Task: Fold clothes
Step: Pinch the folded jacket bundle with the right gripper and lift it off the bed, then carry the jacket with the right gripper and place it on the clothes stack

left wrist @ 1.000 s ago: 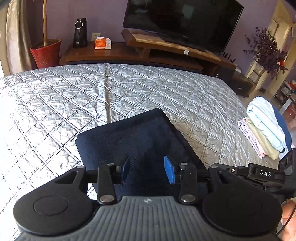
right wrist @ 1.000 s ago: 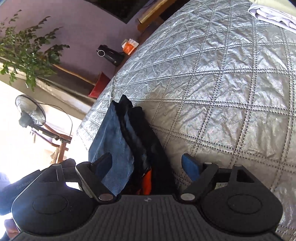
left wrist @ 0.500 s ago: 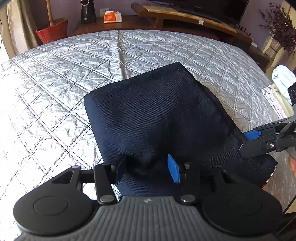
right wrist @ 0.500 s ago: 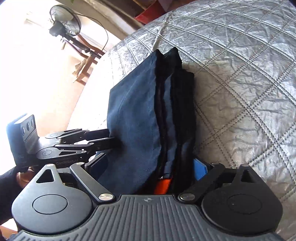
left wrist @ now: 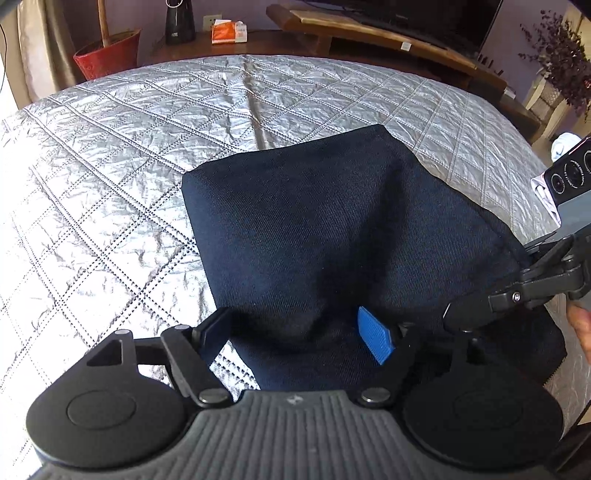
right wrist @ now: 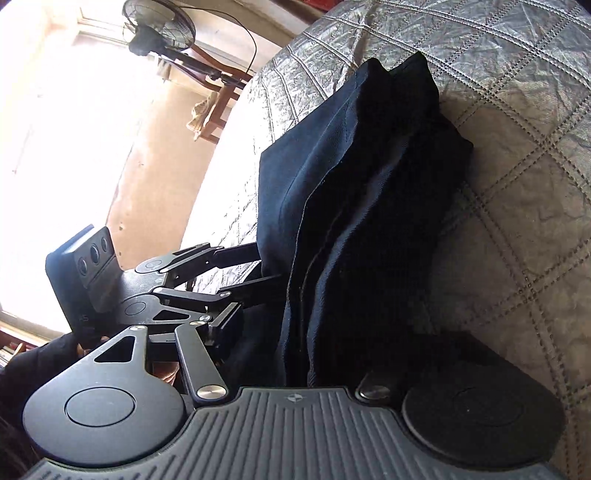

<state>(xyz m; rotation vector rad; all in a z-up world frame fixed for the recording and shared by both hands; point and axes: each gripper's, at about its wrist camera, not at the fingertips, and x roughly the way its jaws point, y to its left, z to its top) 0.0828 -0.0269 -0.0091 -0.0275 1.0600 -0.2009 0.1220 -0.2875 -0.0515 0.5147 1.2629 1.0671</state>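
Folded navy garment (left wrist: 343,236) lying on the silver quilted bedspread (left wrist: 110,166), near the bed's edge. Heavy twill weave, diagonal rib visible across the top face; roughly rectangular, corners rounded and slightly puffed. Shallow dent in the cloth near the left gripper's end.

Left gripper (left wrist: 299,332) angled down over the garment's near edge, jaws opening. Blue ribbed pad (left wrist: 375,339) resting over the cloth, black finger (left wrist: 214,328) at the cloth's left border above the bedspread. Fabric between the fingers, but no pinch visible; pads not pressing.

Right gripper (right wrist: 314,350) coming in at the stack's side, jaws closing. From its own camera: layered edges of the fold (right wrist: 351,229) running between the fingers, several plies stacked, stitched seam lines showing. Left-hand finger (right wrist: 225,328) standing clear of the cloth; the other finger buried in shadow, so contact there cannot be told. In the left wrist view, only the right gripper's black linkage (left wrist: 517,291) seen at the garment's right side.

Bedspread: metallic crinkled sheen, diamond stitching, one straight seam up the middle.

Beyond the bed: red glazed pot (left wrist: 109,59), wooden TV bench (left wrist: 369,33), orange-white tissue pack (left wrist: 229,31). Right wrist view: black pedestal fan (right wrist: 159,27) against a bright window.
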